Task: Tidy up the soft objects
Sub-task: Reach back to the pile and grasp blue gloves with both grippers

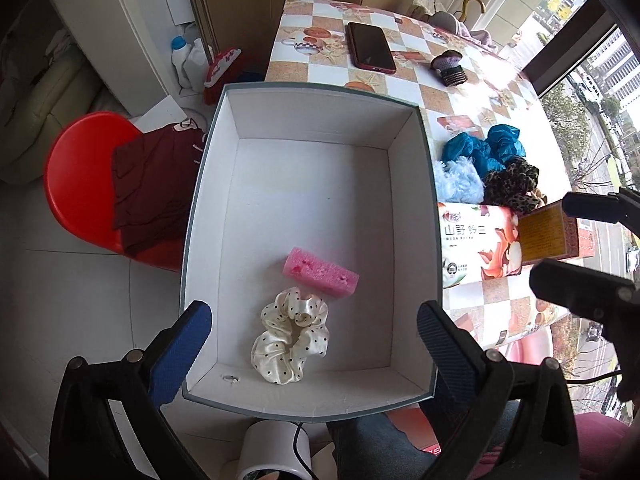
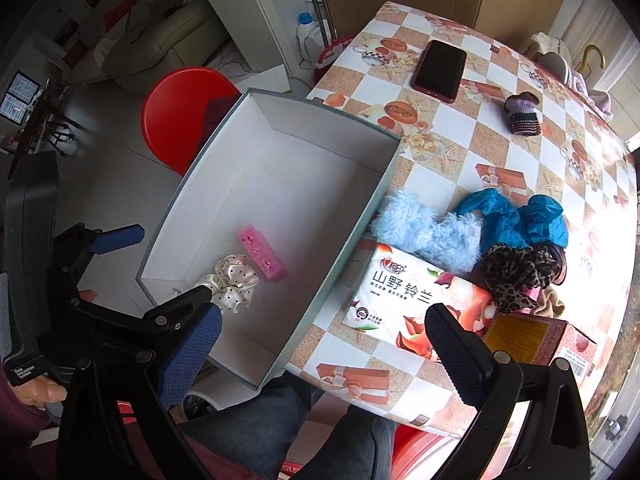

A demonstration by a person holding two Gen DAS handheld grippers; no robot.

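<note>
White box (image 1: 412, 216), landmark for all notes. Inside it, near the end closest to the person: pink sponge (image 1: 320, 271) and cream polka-dot scrunchie (image 1: 294, 336), touching or nearly so. Rest of the box floor bare.

Still outside, just off the box's right wall: pale-blue fluffy scrunchie (image 2: 430, 236) touching or almost touching that wall; teal scrunchie (image 2: 516, 220) beyond it; leopard-print scrunchie (image 2: 518, 272) farther right again. Tissue pack (image 2: 416, 304) lies right of the box and nearer the person than the scrunchies, long axis slanting away from the box wall.

Right gripper (image 2: 320, 344): fingers spread wide, empty, straddling the box's right wall and the tissue pack. Nearer arm for the outside pile.

Left gripper (image 1: 314, 330): fingers spread wide, empty, above the box's near end, scrunchie and sponge between them below.

Judgement: next pick is likely the tissue pack or blue fluffy scrunchie, forward-right of the right gripper. A small brown carton (image 2: 532, 340) beside the tissue pack may crowd the approach.

Far from the box: phone (image 1: 370, 46), crocheted item (image 1: 450, 66).
</note>
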